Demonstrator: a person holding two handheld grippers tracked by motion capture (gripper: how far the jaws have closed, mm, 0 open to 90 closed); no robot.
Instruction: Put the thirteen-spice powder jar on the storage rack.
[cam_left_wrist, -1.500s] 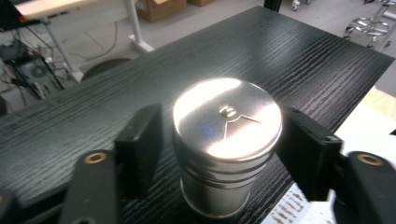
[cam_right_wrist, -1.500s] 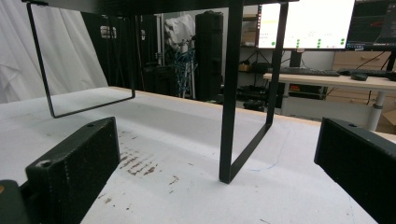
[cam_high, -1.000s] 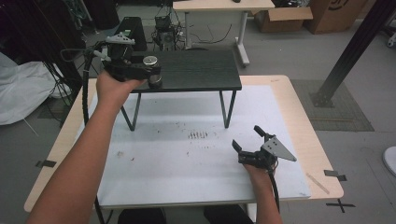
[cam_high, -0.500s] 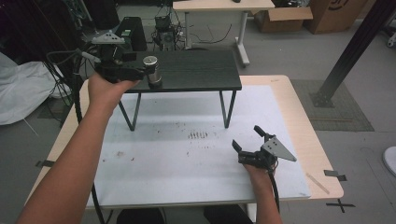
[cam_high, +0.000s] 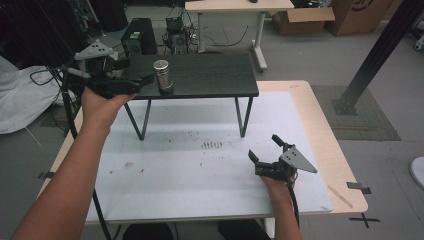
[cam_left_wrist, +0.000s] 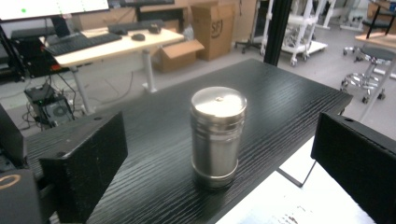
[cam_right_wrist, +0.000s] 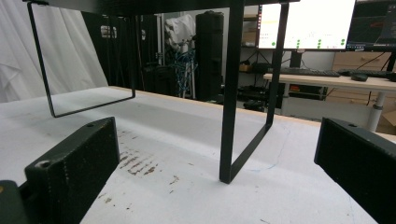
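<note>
Up close, the left gripper view shows the metal can (cam_left_wrist: 217, 137) upright on the black shelf (cam_left_wrist: 289, 100), long axis vertical, lid on top; the right gripper view instead looks under that shelf past a leg (cam_right_wrist: 232, 93). From above, the left gripper (cam_high: 142, 75) has drawn back leftward off the can since a second ago; its jaws, just opening, stand wide with nothing between. The right gripper (cam_high: 265, 149) rests on the white mat (cam_high: 200, 170), jaws apart and empty.
</note>
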